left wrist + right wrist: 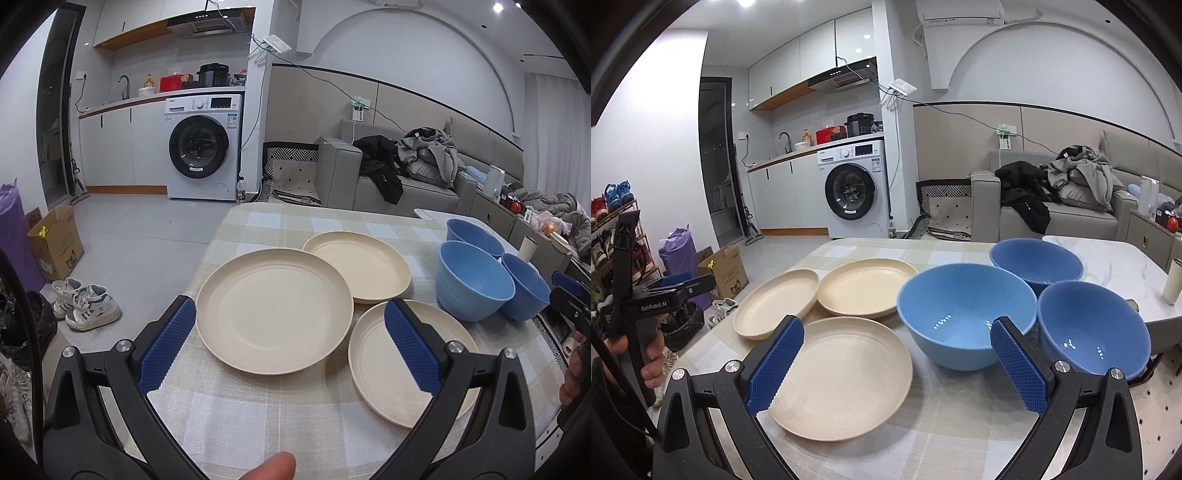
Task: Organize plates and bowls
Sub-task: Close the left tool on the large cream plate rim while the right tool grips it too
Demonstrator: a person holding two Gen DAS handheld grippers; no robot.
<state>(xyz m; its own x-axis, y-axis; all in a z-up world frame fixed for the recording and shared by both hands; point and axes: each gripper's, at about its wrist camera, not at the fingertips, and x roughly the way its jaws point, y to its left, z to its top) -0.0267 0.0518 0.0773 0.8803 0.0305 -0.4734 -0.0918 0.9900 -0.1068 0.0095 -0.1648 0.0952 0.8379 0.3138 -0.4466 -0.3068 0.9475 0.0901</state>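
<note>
Your left gripper [290, 325] wide open over the cream plates [273, 308], your right gripper [897, 349] also wide, blue bowls [966, 317] just ahead

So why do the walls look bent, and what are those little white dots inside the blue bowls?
Left wrist view: the fisheye lens bows straight lines, so the cabinets and the table edge curve, and dark corners frame the picture. Right wrist view: same bending; the dots in the big bowl and right bowl are ceiling lights reflected as glare. Both views are sharp, evenly lit, shadows soft.
</note>
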